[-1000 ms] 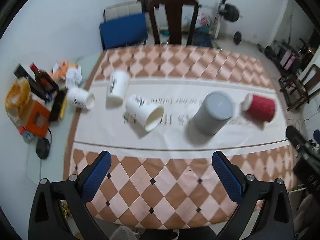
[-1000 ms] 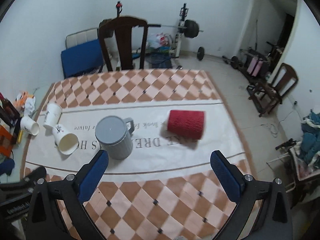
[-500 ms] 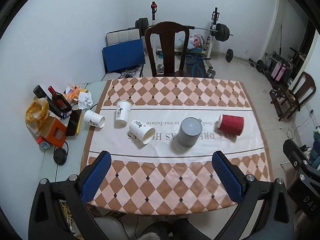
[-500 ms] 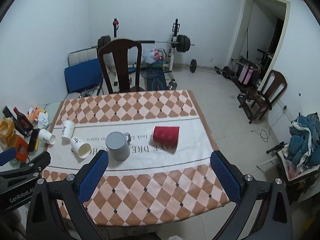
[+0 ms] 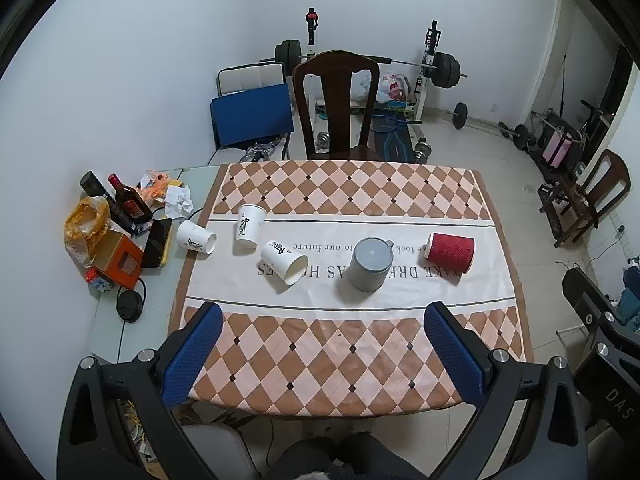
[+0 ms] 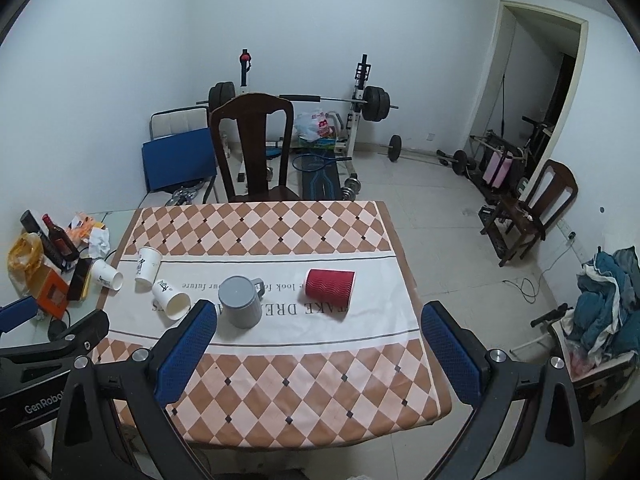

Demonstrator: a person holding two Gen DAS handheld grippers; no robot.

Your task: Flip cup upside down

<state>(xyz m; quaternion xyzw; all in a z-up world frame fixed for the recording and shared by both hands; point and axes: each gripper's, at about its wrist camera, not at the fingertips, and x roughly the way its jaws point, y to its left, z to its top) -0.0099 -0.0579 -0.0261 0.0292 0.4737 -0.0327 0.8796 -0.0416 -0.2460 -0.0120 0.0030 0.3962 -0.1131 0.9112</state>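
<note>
A grey mug (image 5: 371, 265) (image 6: 240, 301) stands upside down on the white band of the tablecloth. A red ribbed cup (image 5: 451, 251) (image 6: 330, 287) lies on its side to its right. One white paper cup (image 5: 284, 266) (image 6: 171, 299) lies on its side left of the mug, another (image 5: 196, 237) (image 6: 107, 274) lies at the cloth's left edge, and a third (image 5: 249, 225) (image 6: 147, 264) stands upside down. My left gripper (image 5: 323, 354) and right gripper (image 6: 318, 354) are open and empty, high above the near edge of the table.
Clutter sits on the table's left end: a bottle (image 5: 128, 200), an orange box (image 5: 120, 258), a yellow bag (image 5: 86, 224), tissues. A dark wooden chair (image 5: 336, 108) stands at the far side. Weights and a bench fill the back. Another chair (image 6: 536, 208) stands at the right.
Both grippers have pulled up and back from the table, so the cups look smaller and more of the room shows. The cups and the mug have not moved.
</note>
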